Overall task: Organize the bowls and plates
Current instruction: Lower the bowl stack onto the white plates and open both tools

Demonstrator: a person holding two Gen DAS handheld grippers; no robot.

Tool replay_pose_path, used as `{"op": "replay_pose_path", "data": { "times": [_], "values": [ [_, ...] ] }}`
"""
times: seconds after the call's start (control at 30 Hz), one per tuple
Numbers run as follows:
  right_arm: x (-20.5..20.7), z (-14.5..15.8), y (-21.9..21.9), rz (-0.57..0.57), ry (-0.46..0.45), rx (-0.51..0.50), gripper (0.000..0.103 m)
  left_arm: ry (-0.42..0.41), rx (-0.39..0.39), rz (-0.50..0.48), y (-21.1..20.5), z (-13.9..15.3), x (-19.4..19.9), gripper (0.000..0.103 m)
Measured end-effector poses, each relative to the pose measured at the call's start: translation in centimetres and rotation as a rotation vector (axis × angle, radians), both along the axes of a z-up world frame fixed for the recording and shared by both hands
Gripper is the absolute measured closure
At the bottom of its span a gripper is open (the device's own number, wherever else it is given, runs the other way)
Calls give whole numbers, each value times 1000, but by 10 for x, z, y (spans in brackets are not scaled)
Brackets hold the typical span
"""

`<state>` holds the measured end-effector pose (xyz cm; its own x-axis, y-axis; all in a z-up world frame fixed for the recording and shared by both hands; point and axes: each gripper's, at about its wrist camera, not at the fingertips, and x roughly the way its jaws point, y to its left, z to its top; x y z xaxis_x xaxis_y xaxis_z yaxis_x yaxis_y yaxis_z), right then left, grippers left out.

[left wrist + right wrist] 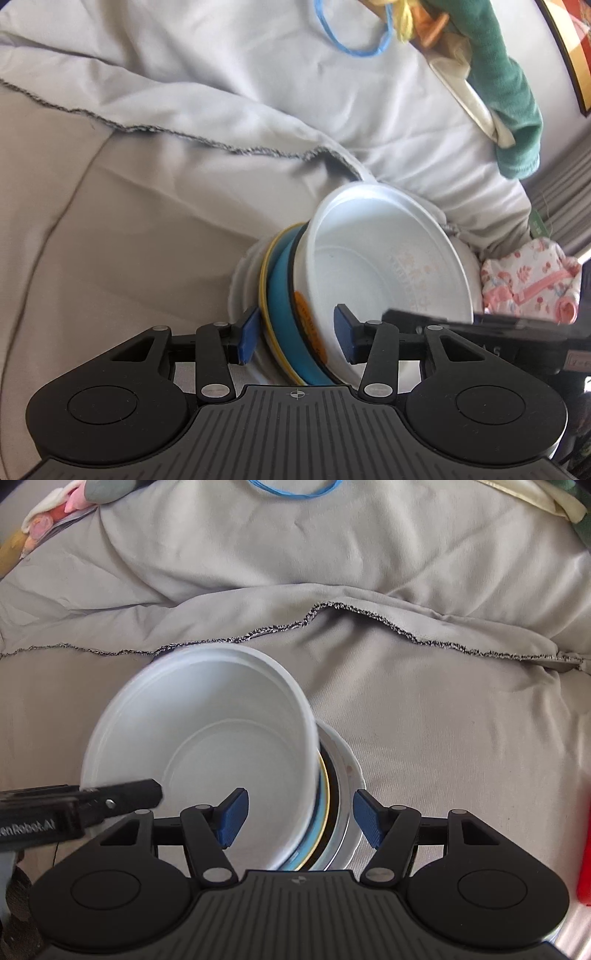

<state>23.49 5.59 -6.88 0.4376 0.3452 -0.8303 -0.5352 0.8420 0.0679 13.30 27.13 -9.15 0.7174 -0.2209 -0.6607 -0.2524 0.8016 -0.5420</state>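
A stack of dishes lies on a bed: a white bowl [376, 266] on top, a blue and yellow-rimmed dish [282, 295] under it, and white plates [240, 280] at the bottom. My left gripper [297, 334] is open, its blue pads straddling the stack's near edge, one pad inside the bowl. In the right wrist view the white bowl [207, 731] sits tilted on the plates [351, 771]. My right gripper [301, 821] is open, straddling the bowl's wall and plate rims from the other side.
A grey bedsheet [443, 720] with a rumpled duvet [221, 74] behind. A green garment [509, 96] and pink patterned cloth [532, 280] lie to the right. A blue loop [354, 33] lies on the duvet. A red object [585, 842] is at the right edge.
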Motion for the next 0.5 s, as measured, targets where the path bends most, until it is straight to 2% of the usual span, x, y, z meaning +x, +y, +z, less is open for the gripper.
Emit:
{"op": "replay_pose_path", "data": {
  "times": [0.13, 0.2, 0.33, 0.5],
  "values": [
    [-4, 0, 0, 7, 15, 13, 43, -38, -64, 6, 15, 0, -8, 63],
    [-6, 2, 2, 21, 15, 21, 46, -54, -71, -4, 16, 2, -10, 72],
    [-11, 12, 11, 42, 22, 35, 48, -39, -68, -17, 12, -2, -4, 70],
    [-6, 15, 5, 24, 10, 36, 48, -53, -117, -31, 11, -11, 3, 69]
  ]
}}
